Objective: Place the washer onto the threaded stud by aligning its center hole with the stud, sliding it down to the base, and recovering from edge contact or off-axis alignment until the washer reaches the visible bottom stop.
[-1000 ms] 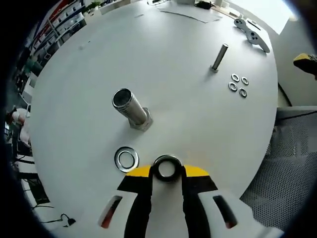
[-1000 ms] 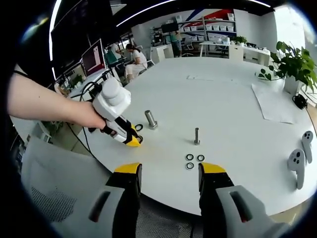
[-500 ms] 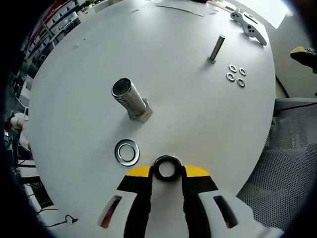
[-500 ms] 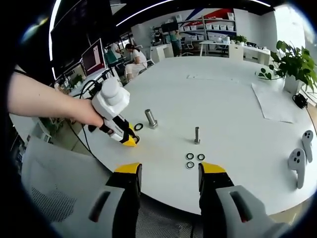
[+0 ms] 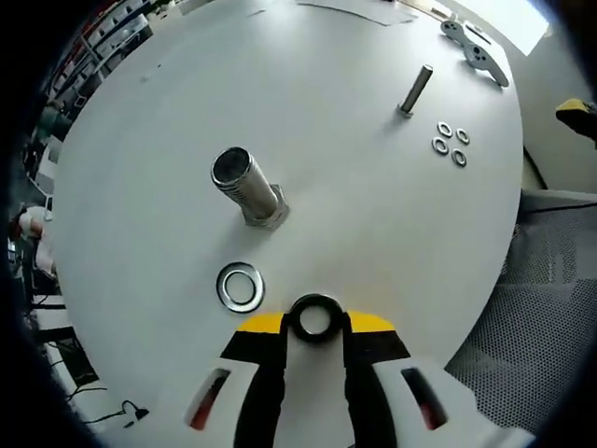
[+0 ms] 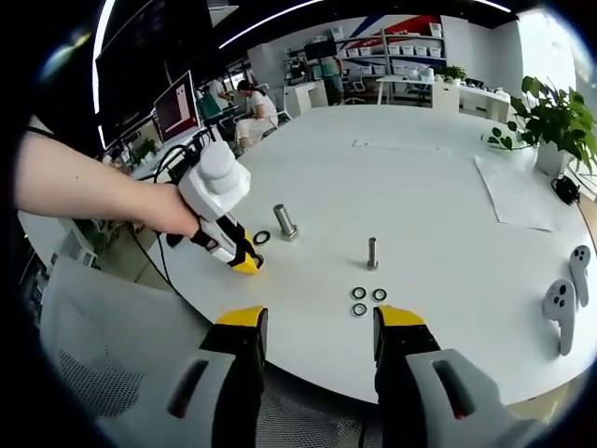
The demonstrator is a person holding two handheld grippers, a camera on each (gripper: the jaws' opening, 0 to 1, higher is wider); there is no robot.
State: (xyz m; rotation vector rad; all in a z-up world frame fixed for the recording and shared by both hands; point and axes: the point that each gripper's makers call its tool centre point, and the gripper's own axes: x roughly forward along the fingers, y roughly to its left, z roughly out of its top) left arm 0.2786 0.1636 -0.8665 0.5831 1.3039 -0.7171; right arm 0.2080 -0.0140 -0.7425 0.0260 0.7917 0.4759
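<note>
Left gripper (image 5: 315, 322) pinches a washer (image 5: 315, 317), its hole apparently facing the camera; the threaded stud (image 5: 244, 188) leans toward 11 o'clock. Right gripper (image 6: 319, 329) gapes wide.

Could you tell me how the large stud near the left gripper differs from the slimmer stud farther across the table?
The large stud is much thicker than the slim stud. The large stud has a plainly visible hex base; the slim stud's base is too small to make out. One loose washer lies beside the large stud, whereas a cluster of small washers lies beside the slim stud. Both are grey metal and stand upright on the white table.
</note>
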